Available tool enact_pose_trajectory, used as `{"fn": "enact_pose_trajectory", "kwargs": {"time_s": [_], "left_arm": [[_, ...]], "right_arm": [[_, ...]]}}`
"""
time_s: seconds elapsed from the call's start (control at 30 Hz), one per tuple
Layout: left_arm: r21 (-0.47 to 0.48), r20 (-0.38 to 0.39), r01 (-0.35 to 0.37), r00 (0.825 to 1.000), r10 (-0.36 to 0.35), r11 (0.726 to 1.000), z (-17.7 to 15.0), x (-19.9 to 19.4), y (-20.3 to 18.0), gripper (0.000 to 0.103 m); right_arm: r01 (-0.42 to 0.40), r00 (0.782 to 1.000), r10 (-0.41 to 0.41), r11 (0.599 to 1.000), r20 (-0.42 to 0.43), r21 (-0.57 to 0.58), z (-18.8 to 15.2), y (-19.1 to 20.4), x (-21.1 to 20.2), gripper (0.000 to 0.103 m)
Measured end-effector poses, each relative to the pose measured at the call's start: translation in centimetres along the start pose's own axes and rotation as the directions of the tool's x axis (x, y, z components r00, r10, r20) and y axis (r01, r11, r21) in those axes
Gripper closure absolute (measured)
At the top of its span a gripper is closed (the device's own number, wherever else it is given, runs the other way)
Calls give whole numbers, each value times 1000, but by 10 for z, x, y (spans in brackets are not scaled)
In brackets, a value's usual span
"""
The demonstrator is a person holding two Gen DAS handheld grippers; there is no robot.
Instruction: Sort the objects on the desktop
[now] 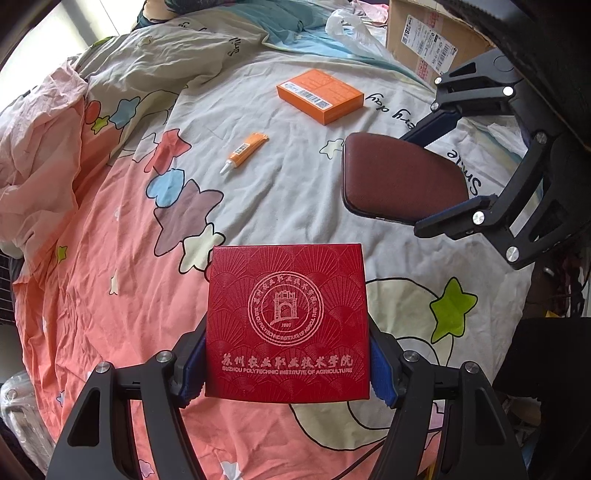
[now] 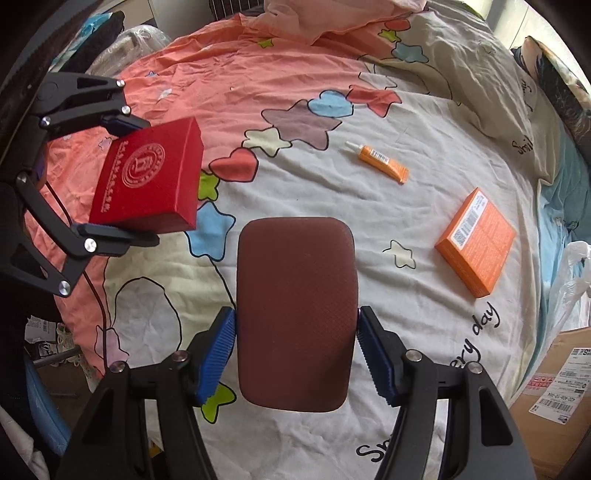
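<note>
My left gripper (image 1: pixel 287 363) is shut on a red square box (image 1: pixel 288 321) with a crest printed on its lid and holds it above the bedsheet; the box also shows in the right wrist view (image 2: pixel 147 181). My right gripper (image 2: pixel 296 347) is shut on a flat maroon case (image 2: pixel 297 310) with rounded corners, also seen in the left wrist view (image 1: pixel 400 181). An orange box (image 1: pixel 320 96) and an orange tube (image 1: pixel 245 151) with a white nozzle lie on the sheet beyond both grippers; the box (image 2: pixel 476 242) and tube (image 2: pixel 380 162) also show in the right wrist view.
The surface is a bed with a patterned sheet (image 1: pixel 258 199), pink at one side and white with stars at the other. A cardboard carton (image 1: pixel 432 37) and a plastic bag (image 1: pixel 351 29) stand at the far edge. A crumpled pink quilt (image 1: pixel 40 147) lies at the left.
</note>
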State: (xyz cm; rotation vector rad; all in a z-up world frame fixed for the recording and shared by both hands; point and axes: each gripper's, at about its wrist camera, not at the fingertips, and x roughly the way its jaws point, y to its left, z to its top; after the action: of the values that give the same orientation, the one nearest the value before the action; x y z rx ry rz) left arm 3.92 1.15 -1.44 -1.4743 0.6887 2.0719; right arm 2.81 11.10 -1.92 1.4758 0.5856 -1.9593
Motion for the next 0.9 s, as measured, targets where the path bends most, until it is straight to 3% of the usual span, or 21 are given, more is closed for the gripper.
{"fn": "enact_pose_trajectory", "kwargs": {"time_s": [0.4,0.9], "left_arm": [[37,59,-7,998,5,999,43,-54,-35,31],[143,142,-11,990,-9,990,120,-119,-108,31]], "right_arm": [[65,996,-67,998,59,23,-13,-28,-85,41],[177,969,-196,976,149,128,-62,-82,-206,41]]}}
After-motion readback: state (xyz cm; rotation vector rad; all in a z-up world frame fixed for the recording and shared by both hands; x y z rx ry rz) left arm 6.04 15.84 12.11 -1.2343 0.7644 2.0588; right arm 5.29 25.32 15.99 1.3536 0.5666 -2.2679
